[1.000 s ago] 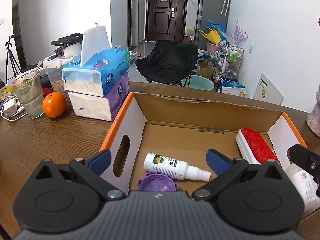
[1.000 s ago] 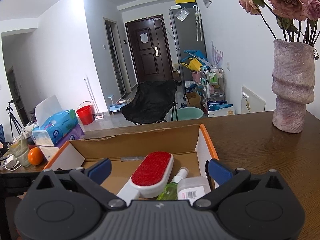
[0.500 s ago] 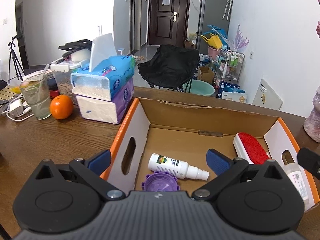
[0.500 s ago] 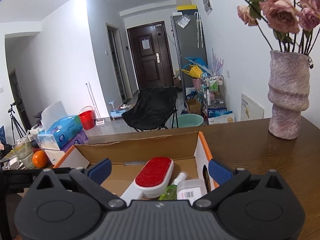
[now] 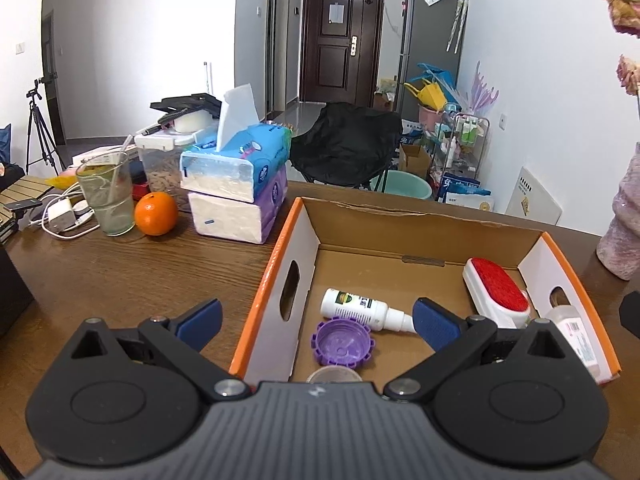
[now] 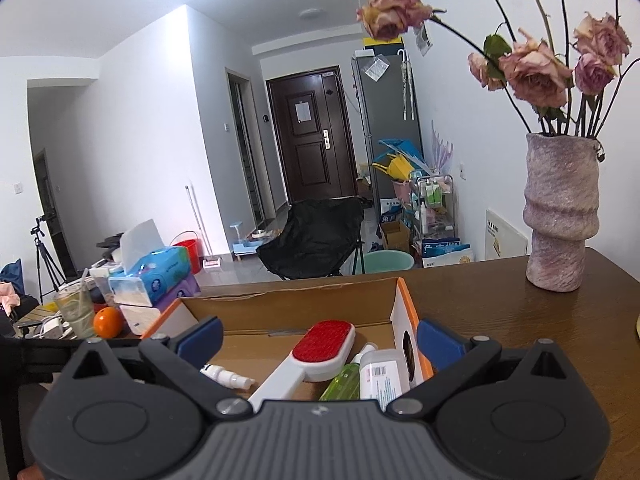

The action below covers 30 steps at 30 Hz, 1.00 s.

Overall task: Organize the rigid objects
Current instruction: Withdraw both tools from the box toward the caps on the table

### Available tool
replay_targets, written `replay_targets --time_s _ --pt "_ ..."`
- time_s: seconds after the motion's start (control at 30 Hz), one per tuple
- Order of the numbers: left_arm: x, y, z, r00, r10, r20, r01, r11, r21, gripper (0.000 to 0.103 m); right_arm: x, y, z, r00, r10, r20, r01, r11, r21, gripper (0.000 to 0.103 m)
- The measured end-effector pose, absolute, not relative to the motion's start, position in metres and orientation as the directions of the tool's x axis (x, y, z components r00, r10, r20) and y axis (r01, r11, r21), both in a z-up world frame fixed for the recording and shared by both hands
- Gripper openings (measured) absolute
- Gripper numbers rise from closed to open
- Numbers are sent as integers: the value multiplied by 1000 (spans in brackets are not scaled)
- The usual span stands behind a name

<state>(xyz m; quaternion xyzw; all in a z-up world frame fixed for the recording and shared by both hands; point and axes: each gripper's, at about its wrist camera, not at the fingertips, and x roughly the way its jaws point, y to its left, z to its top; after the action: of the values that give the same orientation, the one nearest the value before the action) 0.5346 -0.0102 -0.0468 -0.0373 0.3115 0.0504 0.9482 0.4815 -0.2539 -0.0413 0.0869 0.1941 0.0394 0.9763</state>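
An orange-edged cardboard box (image 5: 276, 256) (image 6: 404, 300) lies open on the wooden table. Inside it are a white spray bottle (image 5: 360, 309) (image 6: 226, 376), a purple lid (image 5: 342, 342), a red-faced lint brush (image 5: 496, 292) (image 6: 320, 350), a clear labelled bottle (image 5: 572, 330) (image 6: 380, 372), a green bottle (image 6: 342, 378) and a small clear cup rim (image 5: 334, 375). My left gripper (image 5: 318, 320) hangs open above the box's near left corner, holding nothing. Above the box's near right side, my right gripper (image 6: 320, 338) is open too.
Left of the box stand stacked tissue packs (image 5: 236, 196), an orange (image 5: 156, 214), a glass with a straw (image 5: 106, 196), chargers with cables (image 5: 64, 214) and a food container (image 5: 160, 160). A pink vase of dried roses (image 6: 560, 216) stands on the table's right. A black chair (image 5: 344, 148) sits beyond the table.
Both grippers have risen and drawn back from the box, so more of the table and room shows. Both stay open; the box's contents have not moved.
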Motion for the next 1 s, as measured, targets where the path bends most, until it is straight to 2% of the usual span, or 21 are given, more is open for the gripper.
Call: replay_targets --time_s 0.47,1.0 --pt "477 -1 -35 810 39 -585 -74 997 -36 103 434 -239 -36 918 118 -379 -70 988 138 103" --pt "416 29 -49 795 26 -606 -42 999 -11 103 375 -229 -63 883 108 -457 -86 994 69 103"
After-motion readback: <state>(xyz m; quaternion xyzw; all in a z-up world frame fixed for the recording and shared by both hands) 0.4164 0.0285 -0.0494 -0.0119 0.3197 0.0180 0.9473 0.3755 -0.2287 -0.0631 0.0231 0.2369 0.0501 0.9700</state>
